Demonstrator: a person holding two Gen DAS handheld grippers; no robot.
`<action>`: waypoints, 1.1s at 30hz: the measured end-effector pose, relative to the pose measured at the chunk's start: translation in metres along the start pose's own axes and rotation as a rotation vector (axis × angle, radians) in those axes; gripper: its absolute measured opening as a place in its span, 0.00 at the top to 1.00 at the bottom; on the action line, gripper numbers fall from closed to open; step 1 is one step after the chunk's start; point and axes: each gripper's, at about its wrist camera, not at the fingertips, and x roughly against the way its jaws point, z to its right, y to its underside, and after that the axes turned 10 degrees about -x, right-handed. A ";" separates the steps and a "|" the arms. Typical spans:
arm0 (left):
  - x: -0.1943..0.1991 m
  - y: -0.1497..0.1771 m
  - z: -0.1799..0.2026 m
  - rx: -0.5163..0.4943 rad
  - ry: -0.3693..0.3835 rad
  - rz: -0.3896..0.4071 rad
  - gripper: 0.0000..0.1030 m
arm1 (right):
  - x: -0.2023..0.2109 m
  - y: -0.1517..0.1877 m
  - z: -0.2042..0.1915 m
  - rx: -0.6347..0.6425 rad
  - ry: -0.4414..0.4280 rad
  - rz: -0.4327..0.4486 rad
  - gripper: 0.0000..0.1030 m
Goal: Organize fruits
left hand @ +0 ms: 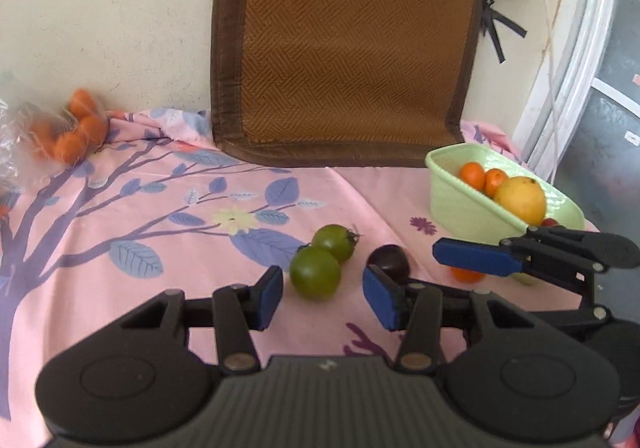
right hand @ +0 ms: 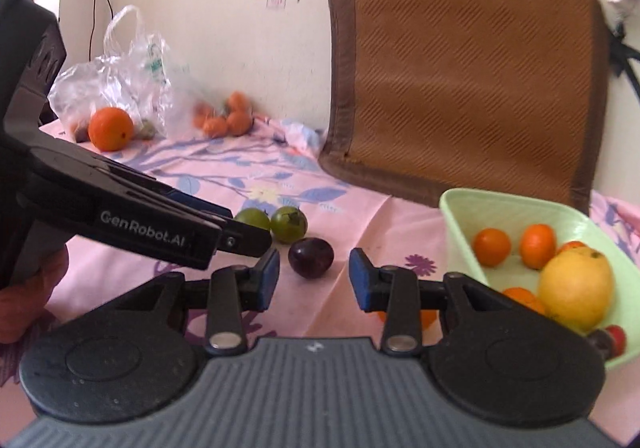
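Observation:
Two green fruits (left hand: 316, 272) (left hand: 334, 242) lie side by side on the pink cloth, with a dark purple plum (left hand: 390, 262) to their right. My left gripper (left hand: 324, 298) is open, its jaws on either side of the nearer green fruit, just short of it. My right gripper (right hand: 314, 280) is open and empty, just short of the plum (right hand: 311, 256); the green fruits (right hand: 289, 224) lie beyond it. A light green basket (right hand: 500, 207) at the right holds small oranges (right hand: 492, 247) and a yellow fruit (right hand: 576, 287). An orange (left hand: 466, 275) lies on the cloth under the right gripper.
A woven brown cushion (left hand: 344, 47) leans on the back wall. A clear plastic bag (right hand: 120, 87) with an orange (right hand: 110, 127) beside it and a pile of small oranges (right hand: 226, 117) sit at the back left. The left gripper's body (right hand: 120, 215) crosses the right wrist view.

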 end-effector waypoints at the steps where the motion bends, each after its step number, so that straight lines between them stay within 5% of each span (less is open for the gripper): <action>1: -0.002 0.000 -0.004 0.016 0.008 0.005 0.61 | -0.004 -0.002 0.000 -0.004 -0.012 -0.012 0.60; 4: -0.004 0.000 -0.009 0.037 0.021 0.007 0.71 | -0.019 -0.005 -0.001 0.004 -0.016 -0.060 0.60; 11: 0.020 0.014 0.002 0.093 0.013 0.013 0.72 | -0.004 0.003 -0.001 -0.022 -0.023 -0.058 0.70; 20: 0.095 0.079 0.063 -0.017 -0.059 0.054 0.72 | 0.082 0.054 -0.017 -0.009 -0.002 0.032 0.70; 33: 0.100 0.086 0.081 -0.064 -0.107 0.061 0.68 | 0.100 0.077 -0.012 -0.046 0.035 0.009 0.69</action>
